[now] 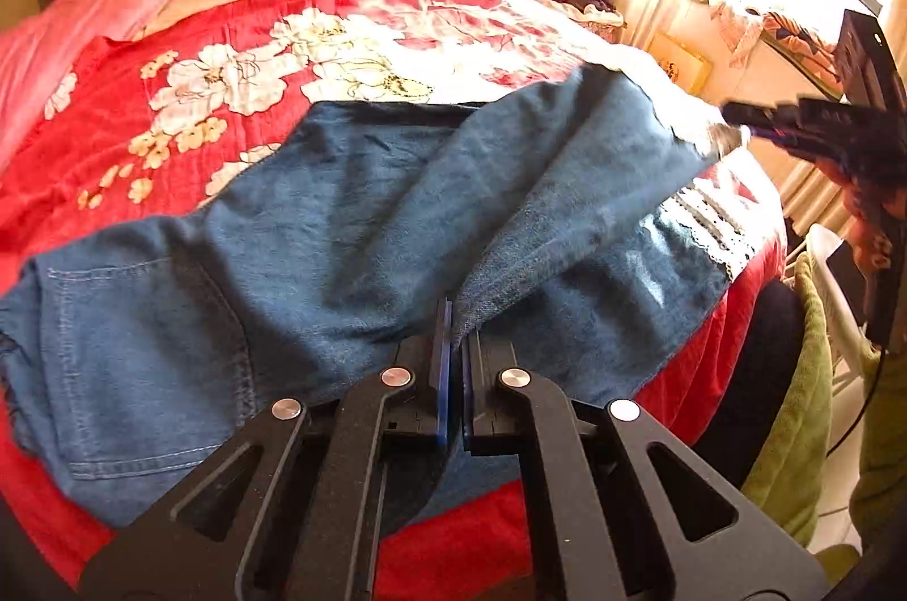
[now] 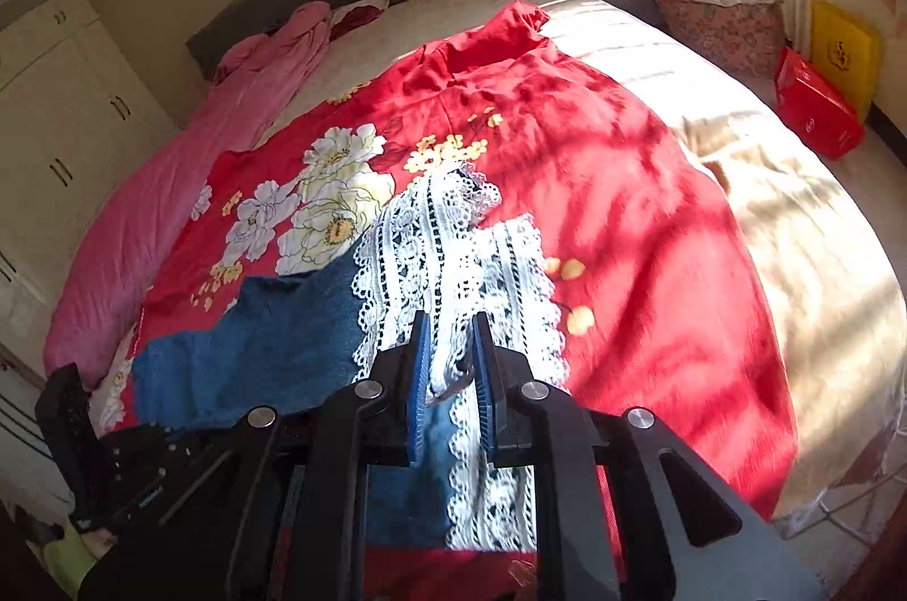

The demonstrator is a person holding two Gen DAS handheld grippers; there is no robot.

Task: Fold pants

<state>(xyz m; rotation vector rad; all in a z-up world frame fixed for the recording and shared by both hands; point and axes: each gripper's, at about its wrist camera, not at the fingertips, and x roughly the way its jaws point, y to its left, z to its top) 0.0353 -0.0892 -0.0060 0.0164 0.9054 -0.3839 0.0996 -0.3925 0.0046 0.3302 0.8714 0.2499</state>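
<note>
Mid-fold on the bed (image 1: pixel 187 51): jeans (image 1: pixel 317 227) spread flat, left gripper (image 1: pixel 453 346) clamped on a leg edge, right gripper (image 2: pixel 450 363) pinching the lace hem (image 2: pixel 453 249). Next, likely: carrying both across to the other side.

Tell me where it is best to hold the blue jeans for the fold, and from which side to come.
Probably grip the jeans at the lace hem, coming from above at the bed's near edge: the legs end there, thin and flat. The right gripper already pinches that lace.
</note>
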